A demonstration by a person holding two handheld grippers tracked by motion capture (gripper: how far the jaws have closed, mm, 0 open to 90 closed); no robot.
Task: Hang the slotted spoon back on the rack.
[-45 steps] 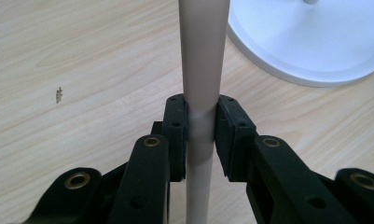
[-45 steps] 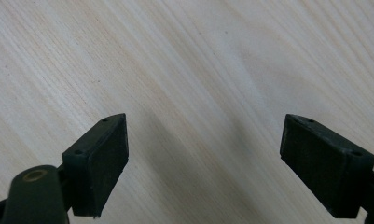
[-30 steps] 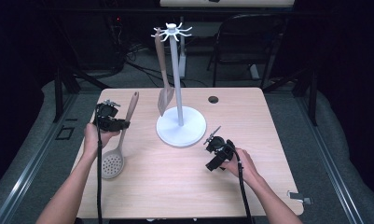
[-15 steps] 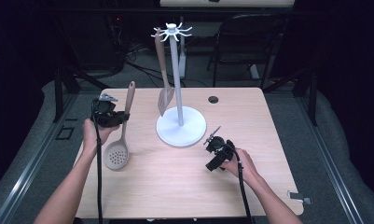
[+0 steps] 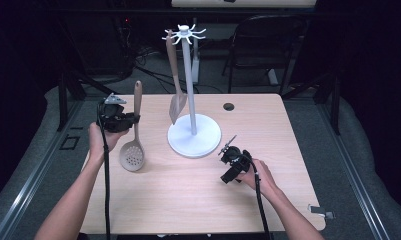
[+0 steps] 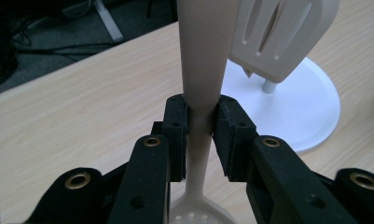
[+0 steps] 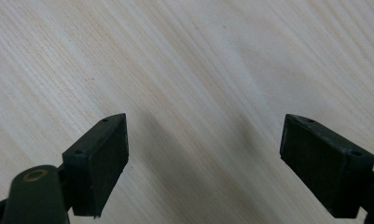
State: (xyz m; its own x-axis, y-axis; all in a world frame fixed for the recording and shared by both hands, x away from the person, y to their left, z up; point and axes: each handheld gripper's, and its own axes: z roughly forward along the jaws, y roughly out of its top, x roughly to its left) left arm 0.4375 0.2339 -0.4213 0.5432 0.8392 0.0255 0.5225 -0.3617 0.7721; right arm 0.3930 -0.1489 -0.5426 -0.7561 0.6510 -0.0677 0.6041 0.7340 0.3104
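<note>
My left gripper (image 5: 130, 120) (image 6: 202, 123) is shut on the handle of a beige slotted spoon (image 5: 134, 131) (image 6: 202, 56). The spoon stands nearly upright, its perforated bowl (image 5: 132, 157) low over the left side of the table. To its right stands a white utensil stand (image 5: 193, 117) (image 6: 292, 102) with hooks on top; a beige slotted spatula (image 5: 175, 75) (image 6: 280, 32) hangs from one hook. My right gripper (image 5: 229, 172) (image 7: 205, 163) rests low over the wood on the right side of the table, open, with nothing between its jaws.
The wooden table (image 5: 198, 200) has a round cable hole (image 5: 228, 106) near its far edge. A dark chair (image 5: 268, 50) stands behind the table. A small clip (image 5: 320, 211) lies at the table's right front corner.
My left gripper has risen and tipped the slotted spoon up, so the handle stands steeper and the bowl has come closer to the stand. The right gripper has stayed where it was.
</note>
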